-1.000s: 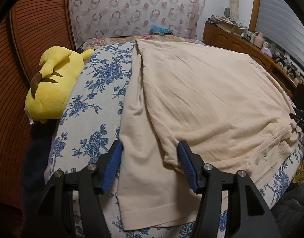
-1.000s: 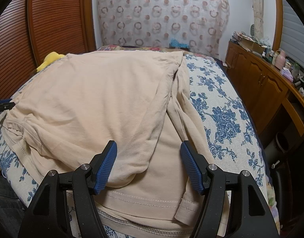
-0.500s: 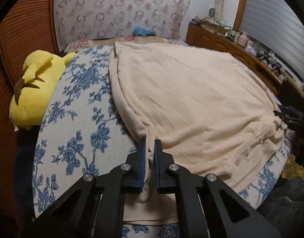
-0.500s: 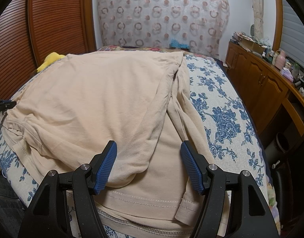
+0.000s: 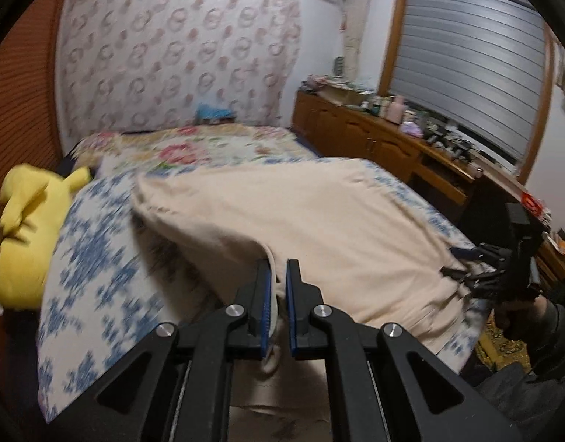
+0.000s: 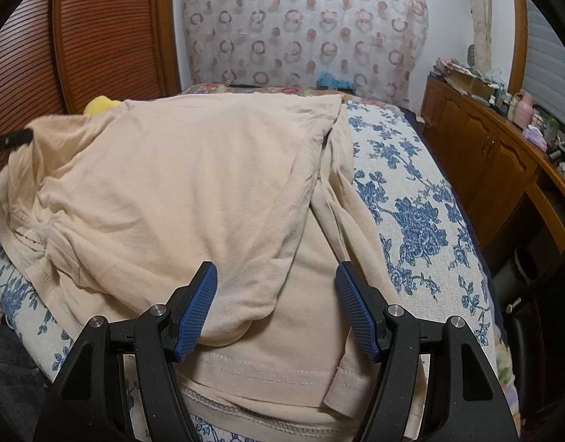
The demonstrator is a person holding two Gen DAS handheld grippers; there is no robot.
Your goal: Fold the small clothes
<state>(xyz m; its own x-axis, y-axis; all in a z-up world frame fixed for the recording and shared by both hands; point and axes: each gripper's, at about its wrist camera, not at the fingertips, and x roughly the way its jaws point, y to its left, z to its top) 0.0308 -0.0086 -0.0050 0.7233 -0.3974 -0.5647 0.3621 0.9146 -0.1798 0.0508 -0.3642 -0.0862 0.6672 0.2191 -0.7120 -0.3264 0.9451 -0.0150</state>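
One beige shirt (image 5: 319,228) lies on the bed (image 5: 98,276). Left gripper (image 5: 278,287) fingers clenched on its edge, lifted off the bed since a second ago, when they stood apart. Right gripper (image 6: 276,313) fingers spread wide over the hem, unmoved. Left view alone shows a gloved hand (image 5: 540,309) and most of the yellow plush (image 5: 28,232).

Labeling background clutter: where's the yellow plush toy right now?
In the left wrist view the yellow plush toy lies at the far left edge of the bed, against the wooden slatted wall, left of the beige shirt. In the right wrist view only its tip peeks over the shirt.
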